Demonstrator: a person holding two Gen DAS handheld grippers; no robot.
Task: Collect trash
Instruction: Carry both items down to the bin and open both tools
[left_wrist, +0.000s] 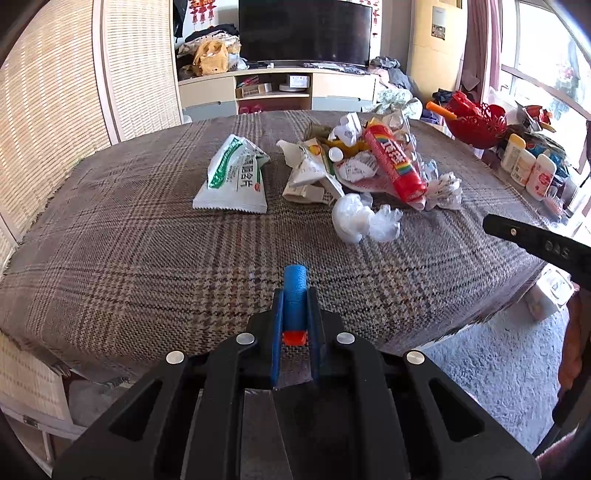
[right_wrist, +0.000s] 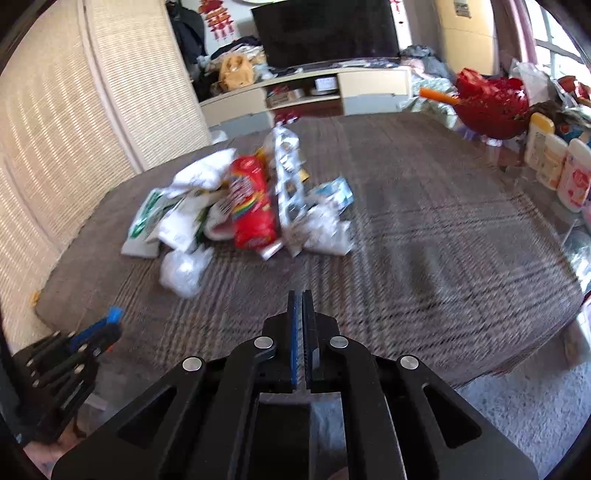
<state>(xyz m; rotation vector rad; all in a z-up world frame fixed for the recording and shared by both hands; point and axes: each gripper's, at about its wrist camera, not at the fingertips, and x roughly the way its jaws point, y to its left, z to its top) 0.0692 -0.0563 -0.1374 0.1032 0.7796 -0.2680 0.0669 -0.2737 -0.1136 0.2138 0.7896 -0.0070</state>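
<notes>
The left tool (left_wrist: 295, 291) is over the near edge of the counter (left_wrist: 129, 258), and its fingers are closed on a blue foam roll (left_wrist: 295, 288) with an orange end. In front of it the plaid cloth is bare up to the trash, so there is open room on the near half and along the left edge. A white and green packet (left_wrist: 232, 177) lies flat, a little apart to the left of the trash pile (left_wrist: 354, 162), which sits near the far edge. In the pile a red wrapper with a rainbow band (left_wrist: 395, 162) leans over crumpled white paper, and a clear plastic bag (left_wrist: 364, 218) lies at its near side. To the right, by the right edge, stand a red basket (left_wrist: 474, 122) and some white bottles (left_wrist: 528, 166). The right tool (right_wrist: 303, 299) is over the near edge too, with its fingers pressed together and nothing between them. Behind the counter are a woven screen (left_wrist: 48, 110) and a dark television (left_wrist: 304, 31). The right wrist view is blurred, so small pieces in the pile are hard to make out there.
</notes>
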